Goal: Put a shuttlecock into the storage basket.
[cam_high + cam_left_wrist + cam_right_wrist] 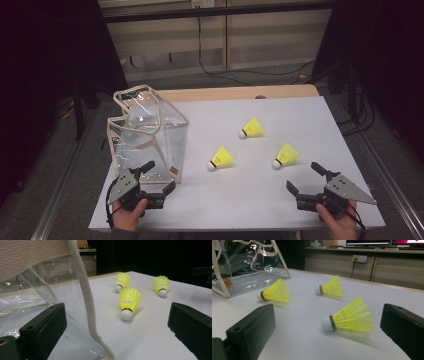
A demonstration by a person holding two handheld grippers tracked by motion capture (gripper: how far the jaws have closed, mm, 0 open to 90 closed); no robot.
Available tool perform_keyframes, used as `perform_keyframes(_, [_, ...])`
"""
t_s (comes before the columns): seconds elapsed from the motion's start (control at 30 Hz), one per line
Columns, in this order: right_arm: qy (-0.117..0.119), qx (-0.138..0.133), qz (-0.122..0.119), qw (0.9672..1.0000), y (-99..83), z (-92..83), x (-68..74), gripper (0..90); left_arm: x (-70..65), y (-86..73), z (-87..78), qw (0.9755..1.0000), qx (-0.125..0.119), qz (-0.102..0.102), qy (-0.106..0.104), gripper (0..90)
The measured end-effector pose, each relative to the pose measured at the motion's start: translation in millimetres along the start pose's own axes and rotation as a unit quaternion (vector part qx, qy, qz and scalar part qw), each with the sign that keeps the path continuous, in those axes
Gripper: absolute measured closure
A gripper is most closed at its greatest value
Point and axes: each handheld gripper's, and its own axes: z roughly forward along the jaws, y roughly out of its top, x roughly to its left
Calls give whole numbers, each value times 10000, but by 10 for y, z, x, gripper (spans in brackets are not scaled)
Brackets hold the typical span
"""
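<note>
Two hand-held black two-jaw grippers rest low at the near edge of the white tabletop (pixel 300 210), each with its jaws spread apart and nothing between them. The left gripper (pixel 155 176), near the near-left corner, points at the clear plastic bag with cream fabric trim and handles (pixel 147 135); one jaw lies just beside the bag's near wall, a placing that would suit steadying the bag or holding its mouth. The bag stands upright at the left edge with its top open, so that things can be dropped in from above. The right gripper (pixel 303 176), near the near-right corner, faces the closest yellow feathered shuttlecock with a white cork tip (pixel 285 155), which lies on its side just ahead of the open jaws, probably the first pick. Two further yellow shuttlecocks lie on their sides, well apart from one another: one mid-table (pixel 220 158), nearest the bag, and one farther back (pixel 251 128).
</note>
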Motion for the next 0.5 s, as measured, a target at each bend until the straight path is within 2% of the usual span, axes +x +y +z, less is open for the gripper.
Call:
perform_keyframes(0.3, [0,-44,-20,10000,13,-9,-2,0,-20,11,9,10000,-18,-71,-46,21])
perform_keyframes(0.5, [12,-17,-44,10000,7,-16,3,0,-57,40,40,9998,-42,-112,-180,20])
